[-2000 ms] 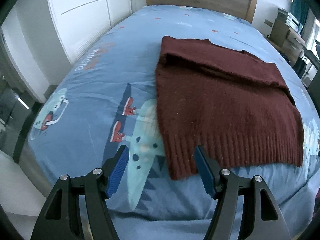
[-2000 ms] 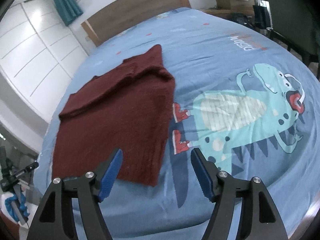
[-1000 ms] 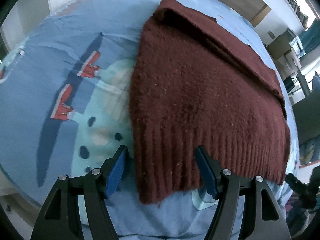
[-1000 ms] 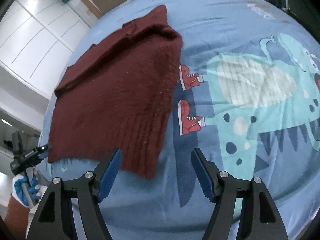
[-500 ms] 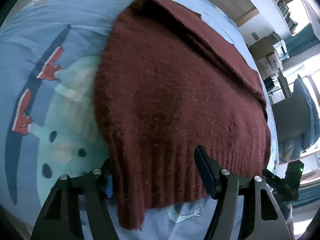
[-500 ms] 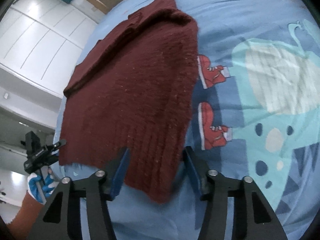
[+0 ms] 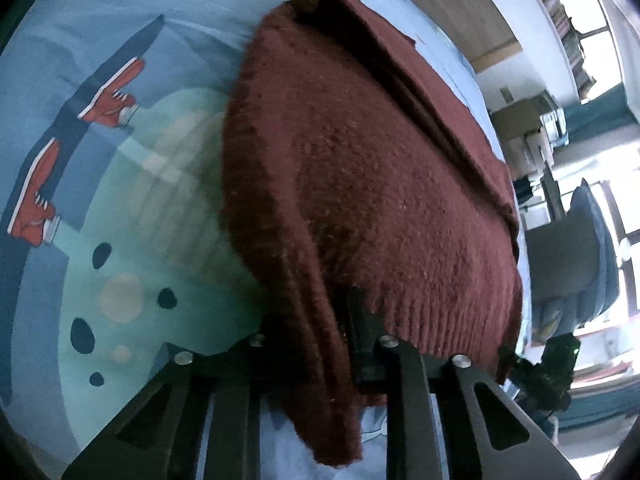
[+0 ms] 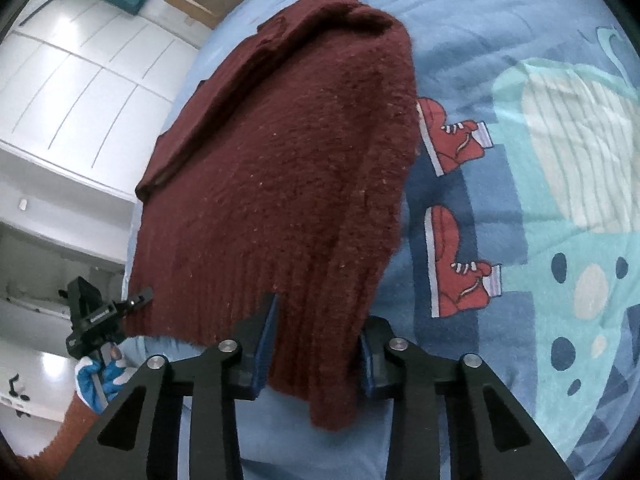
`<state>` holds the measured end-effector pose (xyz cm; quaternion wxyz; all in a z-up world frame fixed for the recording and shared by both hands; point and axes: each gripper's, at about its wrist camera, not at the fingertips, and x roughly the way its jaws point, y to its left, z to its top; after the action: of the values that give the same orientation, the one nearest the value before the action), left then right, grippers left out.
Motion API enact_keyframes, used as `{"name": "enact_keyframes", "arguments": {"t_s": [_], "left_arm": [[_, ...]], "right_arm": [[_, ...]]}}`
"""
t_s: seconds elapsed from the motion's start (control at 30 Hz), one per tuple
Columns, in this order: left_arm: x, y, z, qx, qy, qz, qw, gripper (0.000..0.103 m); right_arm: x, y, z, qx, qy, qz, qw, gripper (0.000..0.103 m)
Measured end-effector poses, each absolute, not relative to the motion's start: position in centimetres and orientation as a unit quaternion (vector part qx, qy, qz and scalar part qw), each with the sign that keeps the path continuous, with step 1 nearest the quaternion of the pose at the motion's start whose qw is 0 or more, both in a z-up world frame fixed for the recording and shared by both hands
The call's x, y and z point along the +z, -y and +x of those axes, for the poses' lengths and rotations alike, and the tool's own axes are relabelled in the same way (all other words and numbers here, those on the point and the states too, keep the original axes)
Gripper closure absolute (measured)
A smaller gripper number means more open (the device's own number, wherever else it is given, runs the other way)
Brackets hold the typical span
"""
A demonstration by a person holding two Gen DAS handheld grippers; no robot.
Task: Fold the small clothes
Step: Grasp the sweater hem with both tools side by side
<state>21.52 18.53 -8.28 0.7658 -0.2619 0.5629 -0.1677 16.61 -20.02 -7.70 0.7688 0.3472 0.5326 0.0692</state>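
Note:
A maroon knit sweater [image 7: 380, 180] [image 8: 280, 180] lies flat on a blue bed sheet [image 7: 120, 200] [image 8: 520, 240] printed with a dinosaur. My left gripper [image 7: 316, 320] is closing on one near corner of the ribbed hem. The bunched knit fills its jaws and hides the left finger. My right gripper [image 8: 318, 332] is closing on the other near hem corner, with its blue pads against a fold of fabric. Each wrist view shows the other gripper at the far hem corner: the right gripper [image 7: 552, 364], and the left gripper [image 8: 92, 312] held by a gloved hand [image 8: 96, 376].
White wardrobe doors [image 8: 80, 80] stand beside the bed, and a wooden headboard [image 7: 440, 0] is beyond the sweater. A dark blue chair [image 7: 580, 248] and cardboard boxes [image 7: 524, 128] sit off the bed's far side. The sheet's near edge drops away just under both grippers.
Both grippers came forward and down over the sweater's hem corners. Their jaws went from wide apart to pinched on the knit, which has bunched up between the fingers.

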Motion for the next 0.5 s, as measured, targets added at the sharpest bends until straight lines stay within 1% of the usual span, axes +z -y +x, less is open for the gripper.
{"name": "enact_keyframes", "arguments": {"t_s": [0.07, 0.17, 0.33, 0.43, 0.5], "left_arm": [[-8.1, -19.0, 21.2, -0.167, -0.561, -0.265, 0.766, 0.090], [-7.9, -19.0, 20.9, -0.164, -0.561, -0.259, 0.769, 0.092], [-7.6, -18.5, 20.8, -0.158, -0.561, -0.252, 0.773, 0.094], [-7.4, -17.7, 20.9, -0.155, -0.560, -0.249, 0.775, 0.094], [-7.2, -17.1, 21.1, -0.153, -0.558, -0.248, 0.777, 0.094]], "right_arm": [[-7.9, 20.2, 16.5, 0.070, -0.532, 0.355, 0.765, 0.077], [-7.9, 20.1, 16.4, 0.069, -0.534, 0.354, 0.765, 0.079], [-7.9, 19.8, 17.0, 0.069, -0.542, 0.342, 0.764, 0.082], [-7.6, 19.5, 17.2, 0.071, -0.546, 0.330, 0.767, 0.088], [-7.5, 19.4, 17.3, 0.072, -0.546, 0.327, 0.768, 0.089]]}}
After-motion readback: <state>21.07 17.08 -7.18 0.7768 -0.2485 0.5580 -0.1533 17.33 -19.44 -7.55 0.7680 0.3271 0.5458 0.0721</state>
